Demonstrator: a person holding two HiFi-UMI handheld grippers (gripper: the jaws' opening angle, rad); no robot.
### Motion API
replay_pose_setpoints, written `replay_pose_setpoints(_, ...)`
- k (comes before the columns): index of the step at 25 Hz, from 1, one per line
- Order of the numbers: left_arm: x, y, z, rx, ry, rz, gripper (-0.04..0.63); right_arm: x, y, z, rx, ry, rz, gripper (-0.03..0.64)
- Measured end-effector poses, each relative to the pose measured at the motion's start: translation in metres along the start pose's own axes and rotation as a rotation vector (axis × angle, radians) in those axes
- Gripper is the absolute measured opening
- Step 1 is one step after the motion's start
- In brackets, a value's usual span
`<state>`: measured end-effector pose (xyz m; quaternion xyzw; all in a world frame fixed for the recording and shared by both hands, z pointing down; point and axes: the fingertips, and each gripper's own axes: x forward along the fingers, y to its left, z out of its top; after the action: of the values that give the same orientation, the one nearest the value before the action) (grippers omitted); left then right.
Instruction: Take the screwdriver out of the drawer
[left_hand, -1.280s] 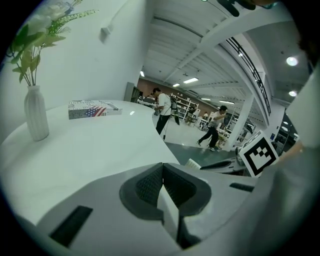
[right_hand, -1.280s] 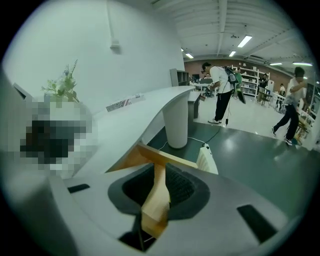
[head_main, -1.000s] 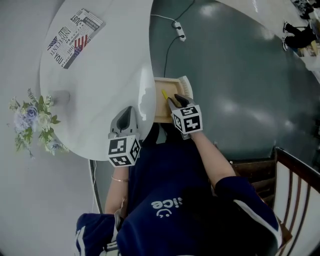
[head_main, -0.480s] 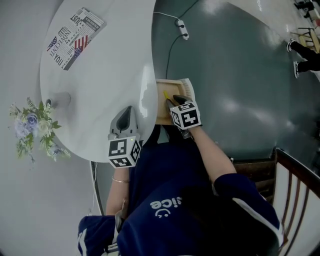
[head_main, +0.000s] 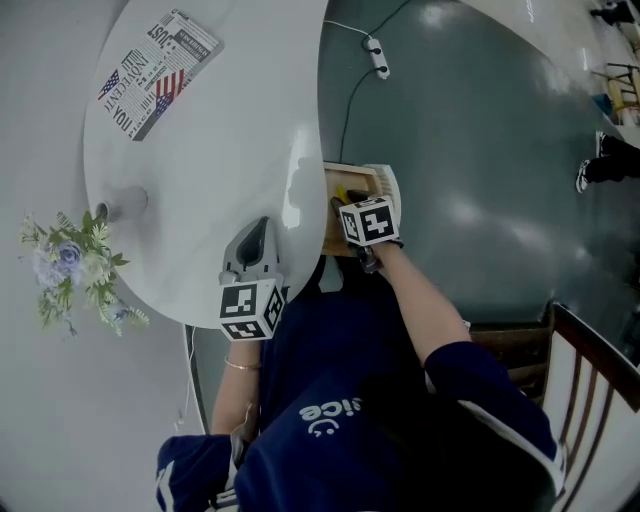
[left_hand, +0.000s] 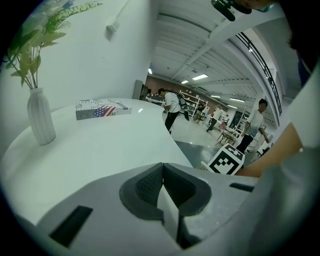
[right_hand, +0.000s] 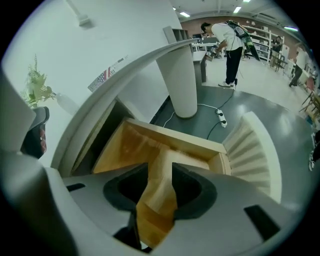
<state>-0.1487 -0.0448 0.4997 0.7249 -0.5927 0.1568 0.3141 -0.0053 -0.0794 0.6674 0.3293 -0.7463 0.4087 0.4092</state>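
Note:
Under the white table's (head_main: 220, 150) near edge, the wooden drawer (head_main: 333, 236) stands pulled out, its pale ribbed front (head_main: 389, 184) facing the floor side. A sliver of the screwdriver's yellow handle (head_main: 342, 193) shows inside, just beyond my right gripper (head_main: 339, 204). That gripper points steeply down into the drawer (right_hand: 145, 145); its jaws are opening, and only bare wood shows between them at the right gripper (right_hand: 161, 169). The screwdriver itself is hidden in the right gripper view. My left gripper (head_main: 256, 238) rests over the table edge, shut and empty (left_hand: 162, 169).
A flag-printed book (head_main: 160, 62) (left_hand: 102, 109) lies at the table's far side. A white vase (left_hand: 40, 117) of flowers (head_main: 75, 265) stands at the left. The table pedestal (right_hand: 181, 80) and a power strip (right_hand: 221, 116) are behind the drawer. A wooden chair (head_main: 590, 370) is at the right.
My right gripper has sunk deeper into the drawer, covering more of the yellow handle, and its jaws have widened. The left gripper has stayed put.

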Motion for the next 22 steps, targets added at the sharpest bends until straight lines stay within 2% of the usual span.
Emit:
replay_pose_setpoints(14, 0.009, 0.023, 0.011, -0.021, 0.020, 0.041, 0.005, 0.042, -0.026, -0.031, 0.113, 0.210, -0.064, 0.189)
replay_pose_setpoints(18, 0.009, 0.023, 0.010, -0.004, 0.035, 0.054, 0.005, 0.050, -0.034, -0.038, 0.159, 0.238, -0.088, 0.189)
replay_pose_setpoints(22, 0.008, 0.024, 0.009, 0.002, 0.046, 0.062, 0.005, 0.060, -0.034, -0.037, 0.150, 0.250, -0.107, 0.194)
